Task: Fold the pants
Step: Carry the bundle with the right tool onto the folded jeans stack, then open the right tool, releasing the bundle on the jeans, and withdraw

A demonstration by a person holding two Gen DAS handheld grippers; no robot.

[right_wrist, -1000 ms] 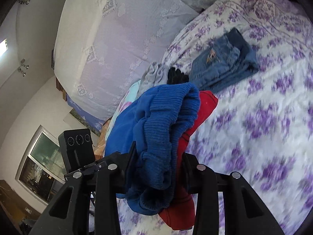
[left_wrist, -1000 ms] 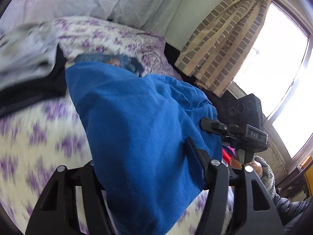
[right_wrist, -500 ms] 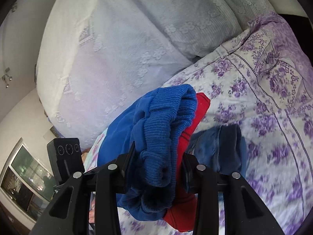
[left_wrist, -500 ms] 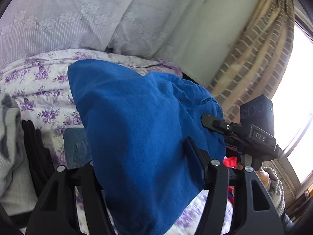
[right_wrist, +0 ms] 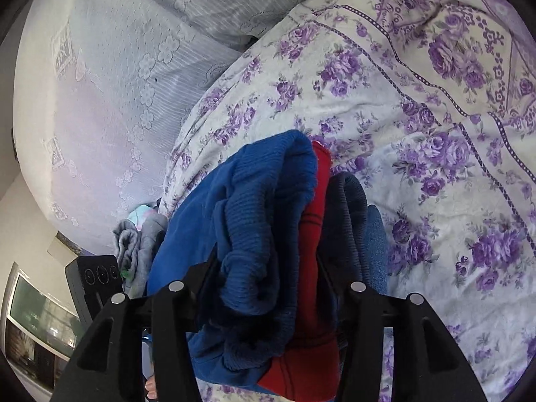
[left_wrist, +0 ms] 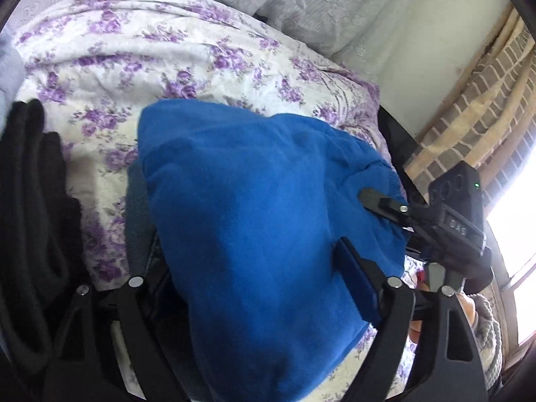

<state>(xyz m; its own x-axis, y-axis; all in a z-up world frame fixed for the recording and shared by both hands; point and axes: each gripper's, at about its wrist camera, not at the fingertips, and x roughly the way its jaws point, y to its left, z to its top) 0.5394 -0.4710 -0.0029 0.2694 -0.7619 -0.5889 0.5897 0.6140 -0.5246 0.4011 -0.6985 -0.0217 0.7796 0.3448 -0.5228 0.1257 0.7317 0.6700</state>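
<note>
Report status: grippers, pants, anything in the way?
Both hand-held grippers, left and right, shut on blue pants. Pants bunched, held above bed. Folded jeans underneath.

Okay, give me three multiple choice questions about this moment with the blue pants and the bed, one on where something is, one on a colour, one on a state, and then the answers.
1. Where is the black clothing in the left wrist view?
A. left edge
B. by the curtain
C. on the pillows

2. What colour is the panel beside the blue pants?
A. yellow
B. red
C. green

3. How is the right gripper?
A. open, free
B. shut on pants
C. out of view

Answers: 1 A, dark folds fill the left side. 2 B, a red strip shows. 3 B, fabric sits bunched between its fingers.
</note>
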